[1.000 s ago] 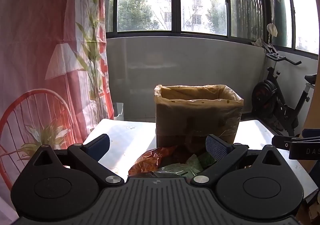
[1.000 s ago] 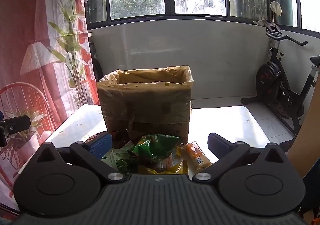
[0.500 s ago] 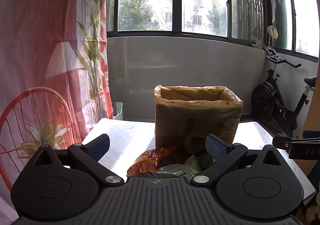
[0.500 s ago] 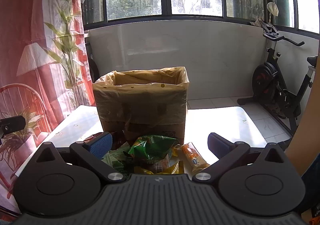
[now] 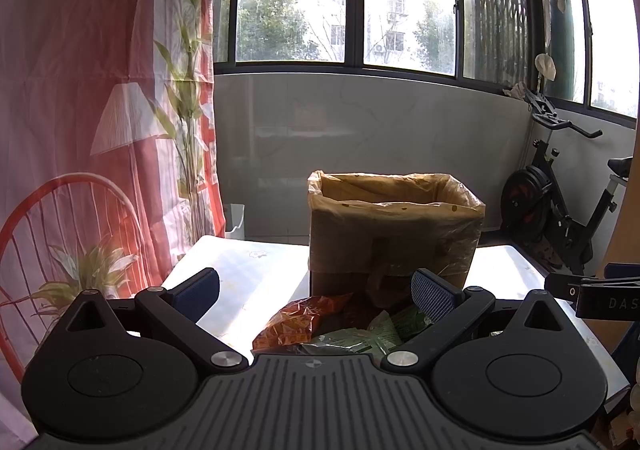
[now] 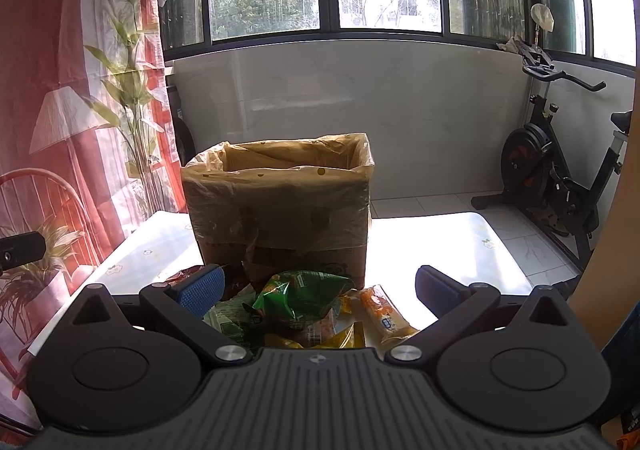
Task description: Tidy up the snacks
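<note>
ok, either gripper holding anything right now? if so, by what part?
Nothing held. The left gripper and right gripper are both open, above the snack packets lying on the table before the lined box.

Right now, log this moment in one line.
left hand-held gripper open | right hand-held gripper open | snack packets piled before lined box | none grasped

The inside of the plastic-lined brown cardboard box point(image 6: 280, 205) is hidden behind its near wall. The near ends of the crinkled orange-red snack bag point(image 5: 300, 320) and the green snack packet point(image 6: 300, 294) vanish behind each hand-held gripper's body; their print is unreadable.
</note>
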`<state>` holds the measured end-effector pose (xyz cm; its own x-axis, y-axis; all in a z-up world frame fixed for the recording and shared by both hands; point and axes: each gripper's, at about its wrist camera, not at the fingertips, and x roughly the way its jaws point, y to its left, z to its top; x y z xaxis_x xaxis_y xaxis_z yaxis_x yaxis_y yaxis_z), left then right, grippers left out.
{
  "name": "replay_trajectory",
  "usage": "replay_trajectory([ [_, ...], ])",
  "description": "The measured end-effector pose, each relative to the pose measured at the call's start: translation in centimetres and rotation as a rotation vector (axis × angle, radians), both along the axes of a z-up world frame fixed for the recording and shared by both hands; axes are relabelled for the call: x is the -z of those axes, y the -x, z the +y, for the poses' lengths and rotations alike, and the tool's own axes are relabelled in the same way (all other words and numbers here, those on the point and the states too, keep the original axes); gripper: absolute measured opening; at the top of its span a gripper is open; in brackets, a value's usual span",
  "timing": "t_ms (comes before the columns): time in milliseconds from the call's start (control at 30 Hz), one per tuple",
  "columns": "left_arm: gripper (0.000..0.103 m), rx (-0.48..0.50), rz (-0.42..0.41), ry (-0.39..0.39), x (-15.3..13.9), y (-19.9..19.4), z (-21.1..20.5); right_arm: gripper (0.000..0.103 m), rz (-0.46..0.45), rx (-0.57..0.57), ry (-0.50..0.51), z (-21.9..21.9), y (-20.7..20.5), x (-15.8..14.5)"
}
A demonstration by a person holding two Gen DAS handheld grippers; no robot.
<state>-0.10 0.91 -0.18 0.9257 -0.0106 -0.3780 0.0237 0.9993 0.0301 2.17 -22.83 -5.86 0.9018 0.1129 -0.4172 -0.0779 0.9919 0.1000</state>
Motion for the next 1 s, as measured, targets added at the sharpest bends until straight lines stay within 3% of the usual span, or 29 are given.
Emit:
replay_trajectory([
  [1000, 0.103, 0.001, 0.006, 0.01, 0.25, -0.08, -0.03, 0.103, 0.002, 0.001, -0.003, 0.01, 0.03, 0.09],
])
